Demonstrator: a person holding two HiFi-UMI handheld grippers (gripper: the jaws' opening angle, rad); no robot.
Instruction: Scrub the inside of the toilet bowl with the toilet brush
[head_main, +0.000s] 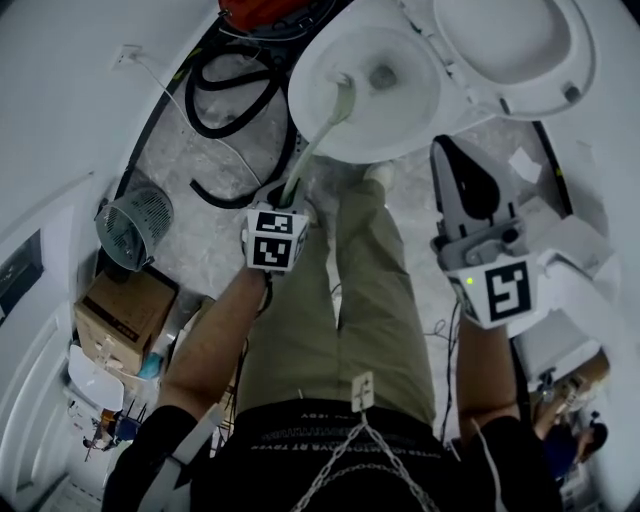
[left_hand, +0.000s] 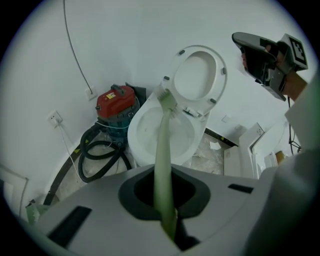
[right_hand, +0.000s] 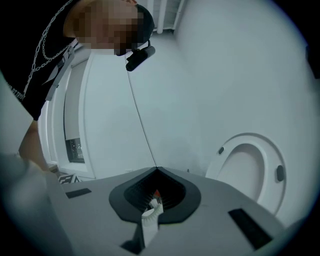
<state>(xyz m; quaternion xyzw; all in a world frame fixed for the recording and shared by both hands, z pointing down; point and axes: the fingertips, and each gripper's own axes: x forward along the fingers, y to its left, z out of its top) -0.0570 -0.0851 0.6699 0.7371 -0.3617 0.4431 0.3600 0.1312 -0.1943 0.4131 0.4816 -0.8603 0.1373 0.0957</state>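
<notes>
Over the toilet bowl (head_main: 322, 85) we gripped the toilet brush (head_main: 318, 140) handle in the left gripper's (head_main: 291, 192) jaws, with the brush head inside the bowl. Our right gripper (head_main: 448, 145) hung beside it, jaws together and empty.

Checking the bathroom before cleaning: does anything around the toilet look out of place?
A red vacuum sits beside the toilet, its black hose sprawled over the floor; paper scraps lie on its other side.

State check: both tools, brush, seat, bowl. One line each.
left tool: shut on toilet brush handle
right tool: shut, empty
toilet brush: head down inside toilet bowl
toilet seat: raised
toilet bowl: uncovered
</notes>
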